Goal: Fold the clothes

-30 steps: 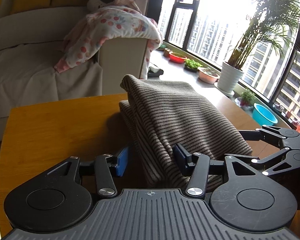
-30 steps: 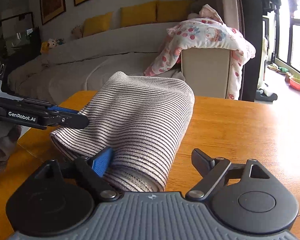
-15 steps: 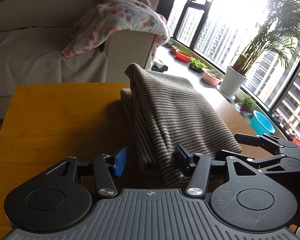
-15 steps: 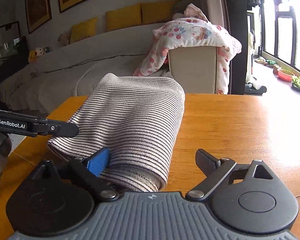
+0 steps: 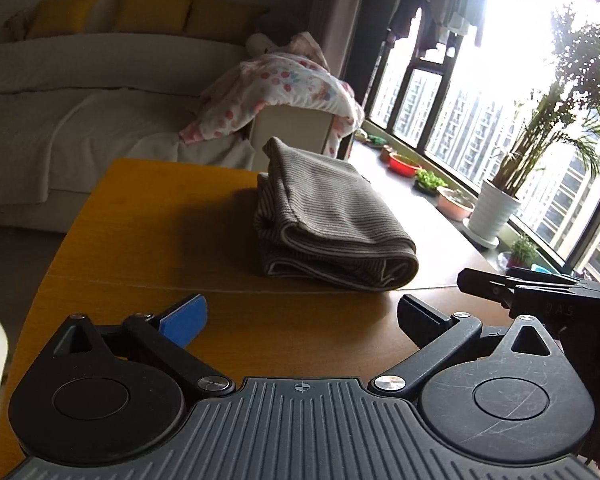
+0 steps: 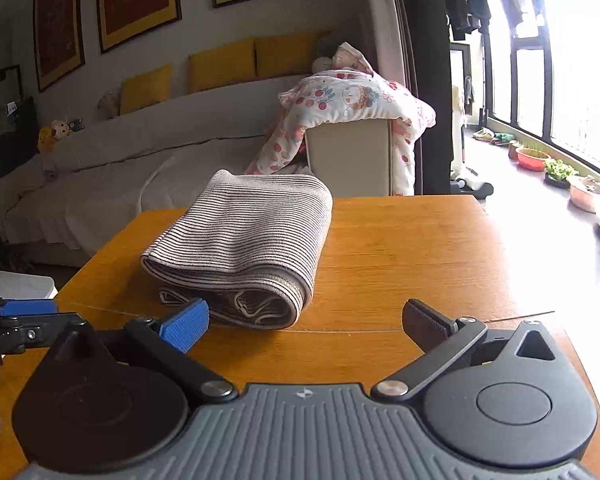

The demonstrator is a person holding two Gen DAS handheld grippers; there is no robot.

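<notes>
Your left gripper [image 5: 302, 318] had its jaws spread wide and gripped nothing, hovering over the near part of the wooden table [image 5: 148, 240]; your right gripper [image 6: 306, 324] was likewise spread wide and empty, its blue pad [image 6: 185, 329] just short of the garment's near edge, though whether it touched the cloth could not be told. You could see the striped sweater [image 6: 248, 240] lying folded on the table ahead of both tools, a thick bundle in several layers with its rolled end and pale hem facing you; in the left wrist view the same sweater [image 5: 332, 220] sat beyond the fingers, clear of them, toward the far right part of the tabletop. You had the right tool showing at the right edge of the left wrist view, and the left tool at the left edge of the right wrist view, so the two were side by side. Beyond the table stood a grey sofa [image 6: 140, 160] with yellow cushions [image 6: 220, 64]; a floral quilt [image 6: 352, 100] was draped over its armrest; a potted palm [image 5: 500, 200] and a red bowl [image 5: 404, 162] sat along the window ledge.
</notes>
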